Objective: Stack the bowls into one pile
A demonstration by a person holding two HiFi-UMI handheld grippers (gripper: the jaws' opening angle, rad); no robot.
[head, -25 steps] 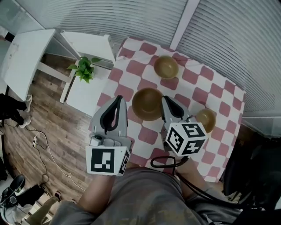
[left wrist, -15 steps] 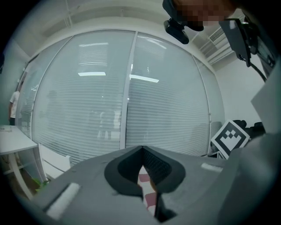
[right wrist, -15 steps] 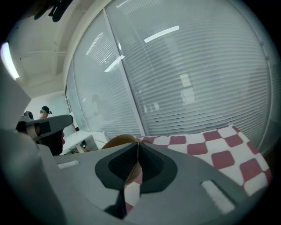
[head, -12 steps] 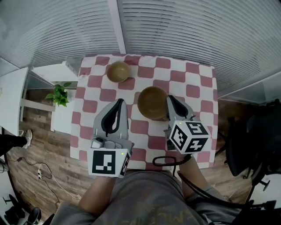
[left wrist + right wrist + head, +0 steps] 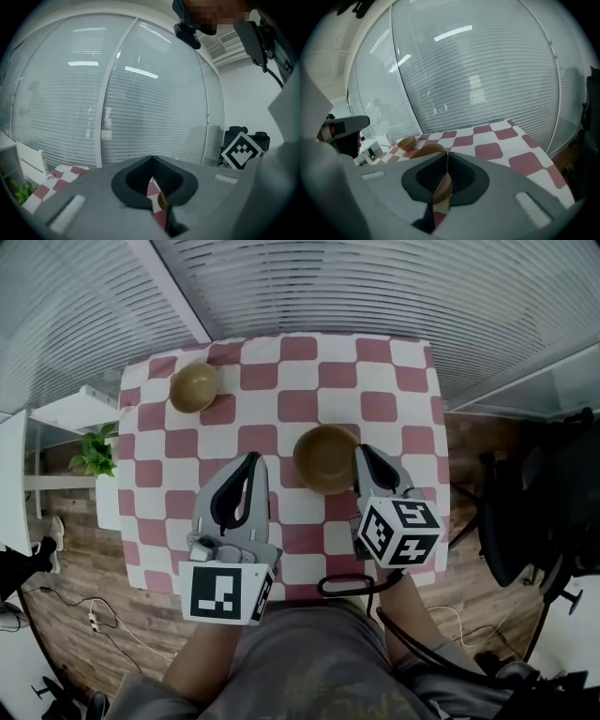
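Gripping the large bowl (image 5: pixel 325 457) by its rim for stacking, right gripper (image 5: pixel 360 461) has small bowl (image 5: pixel 194 387) ahead-left; left gripper (image 5: pixel 249 465) closed, empty

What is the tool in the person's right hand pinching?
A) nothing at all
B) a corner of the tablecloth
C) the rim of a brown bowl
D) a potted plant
C: in the right gripper view, the right gripper has its jaws closed on the rim of the brown bowl.
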